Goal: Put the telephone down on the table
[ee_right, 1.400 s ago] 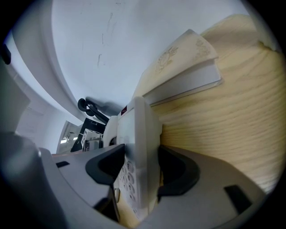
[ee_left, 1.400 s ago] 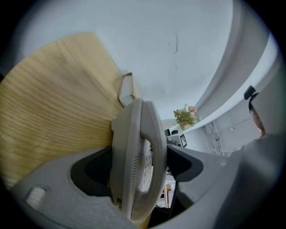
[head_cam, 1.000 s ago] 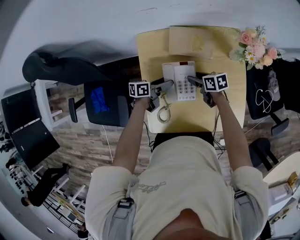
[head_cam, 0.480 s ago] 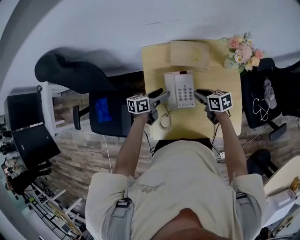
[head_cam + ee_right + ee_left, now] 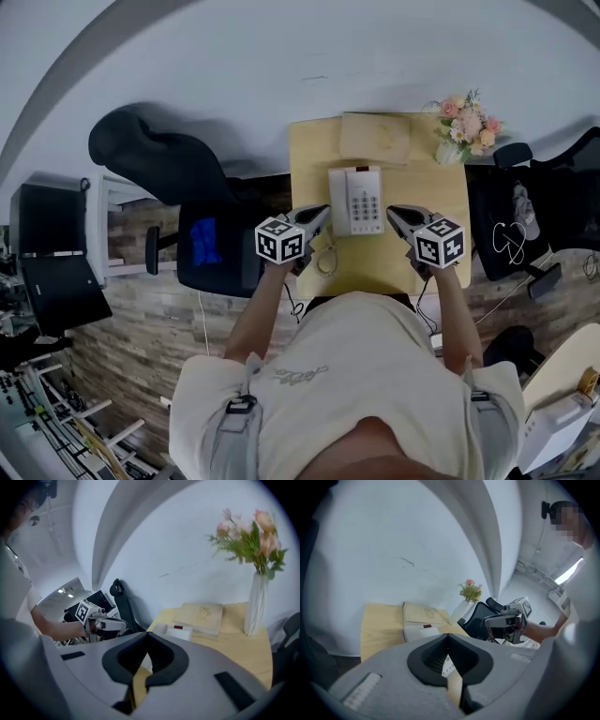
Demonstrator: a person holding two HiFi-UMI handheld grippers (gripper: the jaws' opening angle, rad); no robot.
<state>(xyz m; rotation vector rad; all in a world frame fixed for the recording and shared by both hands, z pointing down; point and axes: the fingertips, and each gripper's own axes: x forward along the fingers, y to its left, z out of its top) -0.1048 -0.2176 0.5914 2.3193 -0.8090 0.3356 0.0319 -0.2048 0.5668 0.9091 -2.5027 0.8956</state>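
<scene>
Telephone [image 5: 357,201] lies flat on table [image 5: 441,253], centre-far. Left gripper [image 5: 321,215] and right gripper [image 5: 395,214] flank it, jaws fully together, empty. Risk: left gripper snagging the near cord [image 5: 325,262] would drag the telephone.

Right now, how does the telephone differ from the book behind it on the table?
The telephone is white with a keypad; the book is tan. The telephone sits mid-table, nearer the person; the book lies at the far edge by the wall. Both lie flat on the table.
</scene>
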